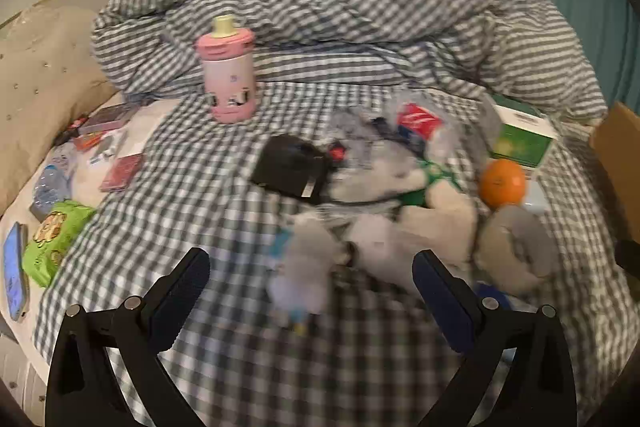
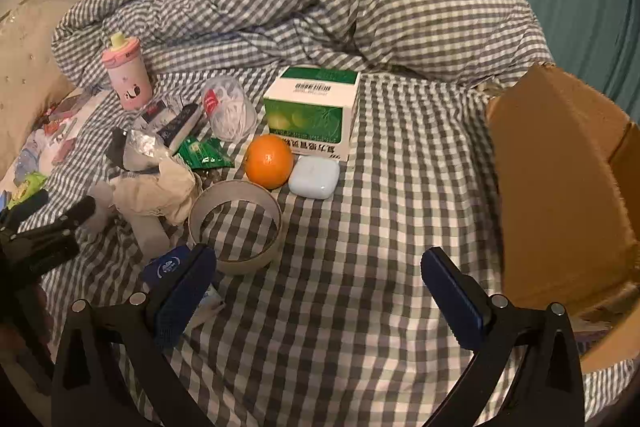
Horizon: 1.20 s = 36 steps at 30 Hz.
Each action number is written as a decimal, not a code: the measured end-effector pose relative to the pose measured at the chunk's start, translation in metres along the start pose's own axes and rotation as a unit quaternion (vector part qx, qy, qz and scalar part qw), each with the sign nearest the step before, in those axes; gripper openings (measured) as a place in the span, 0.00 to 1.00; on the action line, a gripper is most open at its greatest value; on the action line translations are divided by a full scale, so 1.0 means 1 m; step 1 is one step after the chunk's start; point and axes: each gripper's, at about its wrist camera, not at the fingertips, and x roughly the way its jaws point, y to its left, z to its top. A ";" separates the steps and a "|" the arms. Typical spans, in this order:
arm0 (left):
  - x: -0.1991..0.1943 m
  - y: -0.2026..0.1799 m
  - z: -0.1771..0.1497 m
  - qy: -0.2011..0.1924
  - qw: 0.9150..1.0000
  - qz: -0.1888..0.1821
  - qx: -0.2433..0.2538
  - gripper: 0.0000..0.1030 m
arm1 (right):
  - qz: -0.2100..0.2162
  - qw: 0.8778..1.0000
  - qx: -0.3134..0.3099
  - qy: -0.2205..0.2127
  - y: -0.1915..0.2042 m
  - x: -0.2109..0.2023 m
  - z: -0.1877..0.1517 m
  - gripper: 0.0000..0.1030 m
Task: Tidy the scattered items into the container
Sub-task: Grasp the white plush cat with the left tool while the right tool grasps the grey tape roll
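Observation:
Scattered items lie on a checked bed sheet (image 2: 360,227). An orange (image 2: 268,161) sits beside a white earbud case (image 2: 314,177), a green and white box (image 2: 312,111) and a tape roll (image 2: 236,227). A pink bottle (image 2: 126,75) stands at the back left; it also shows in the left wrist view (image 1: 228,71). A cardboard box (image 2: 560,187) stands open at the right. My right gripper (image 2: 320,291) is open and empty, above bare sheet. My left gripper (image 1: 312,291) is open over a blurred white bottle (image 1: 304,279) lying on the sheet.
A crumpled checked duvet (image 2: 360,7) is heaped at the back. A black wallet (image 1: 292,167), a crumpled tissue (image 2: 160,191) and packets lie mid-bed. A green snack bag (image 1: 52,239), a phone (image 1: 14,267) and cards (image 1: 122,173) lie at the left edge. A beige pillow (image 1: 40,87) lies far left.

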 end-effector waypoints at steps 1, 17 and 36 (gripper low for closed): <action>0.003 0.005 -0.001 0.001 1.000 0.005 -0.003 1.00 | 0.001 1.000 -0.001 0.003 0.002 0.002 0.000 1.00; 0.065 0.016 -0.019 0.064 0.998 0.010 0.002 0.93 | -0.006 0.999 -0.022 0.029 0.022 0.033 0.003 1.00; 0.024 0.030 0.002 0.027 0.999 0.045 -0.003 0.49 | 0.014 0.994 -0.057 0.095 0.069 0.098 0.014 1.00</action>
